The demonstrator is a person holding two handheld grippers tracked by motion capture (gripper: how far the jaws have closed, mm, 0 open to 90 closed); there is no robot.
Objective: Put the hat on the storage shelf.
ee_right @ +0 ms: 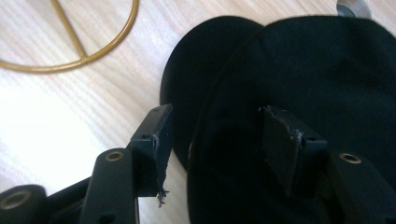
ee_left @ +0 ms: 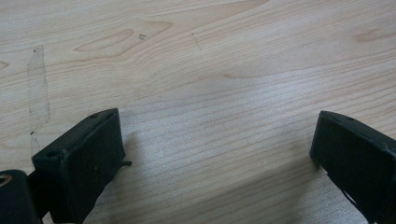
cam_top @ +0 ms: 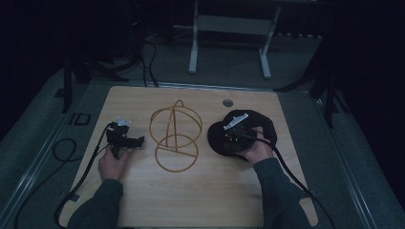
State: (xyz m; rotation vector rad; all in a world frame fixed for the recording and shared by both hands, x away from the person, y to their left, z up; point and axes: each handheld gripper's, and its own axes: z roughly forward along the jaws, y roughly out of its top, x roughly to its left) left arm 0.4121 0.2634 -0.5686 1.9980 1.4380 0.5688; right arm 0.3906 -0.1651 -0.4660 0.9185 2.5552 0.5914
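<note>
While the black cap [cam_top: 243, 131] lies at the right of the bench [cam_top: 191, 200] beside the gold wire stand [cam_top: 174, 136], your right claw [cam_top: 235, 138] sits over its near edge and your left claw [cam_top: 125, 142] rests well apart at the left. In the left gripper view, the left claw [ee_left: 212, 154] stands released over bare wood. In the right gripper view, the right claw [ee_right: 217, 140] is spread wide, one jaw over the crown, the other outside the brim, pressing nothing. Judge the cap [ee_right: 299, 70] light, soft and floppy: the crown will likely collapse, so pinch the stiffer brim edge.
</note>
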